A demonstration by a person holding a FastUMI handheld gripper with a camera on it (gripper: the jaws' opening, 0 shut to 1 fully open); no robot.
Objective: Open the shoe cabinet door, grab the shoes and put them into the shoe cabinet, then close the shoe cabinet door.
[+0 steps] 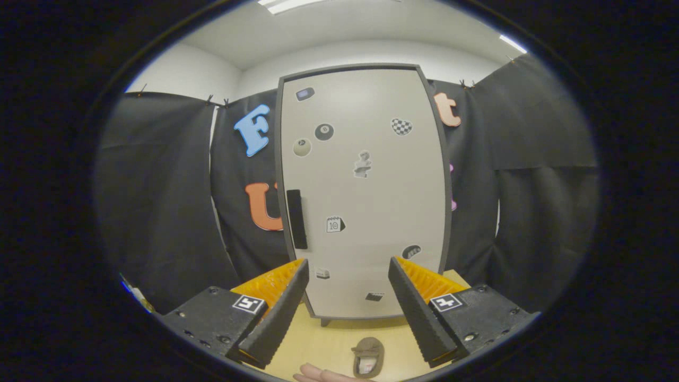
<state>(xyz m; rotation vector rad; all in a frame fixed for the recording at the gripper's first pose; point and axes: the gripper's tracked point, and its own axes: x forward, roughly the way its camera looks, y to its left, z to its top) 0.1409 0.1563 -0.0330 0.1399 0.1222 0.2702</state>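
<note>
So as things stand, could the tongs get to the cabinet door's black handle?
Probably yes. The tongs are open and empty, the closed shoe cabinet door faces them, and nothing stands between them and the handle, which sits just beyond the left finger. The shoe lies low on the table.

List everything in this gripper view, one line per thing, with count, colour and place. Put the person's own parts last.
shoe cabinet: one, pale grey door with dark grey frame, shut, standing on the table beyond the fingers.
door handle: one, black, upright bar at the door's left edge.
stickers: about ten, mixed colours, scattered over the door.
shoe: one, brown, on the table between the fingers, in front of the cabinet.
table: one, light wood, under the cabinet and shoe.
cloth wall: black, behind and beside the cabinet.
hand: one, partly seen, just left of the shoe.
gripper: one, fingers open, holding nothing.
</note>
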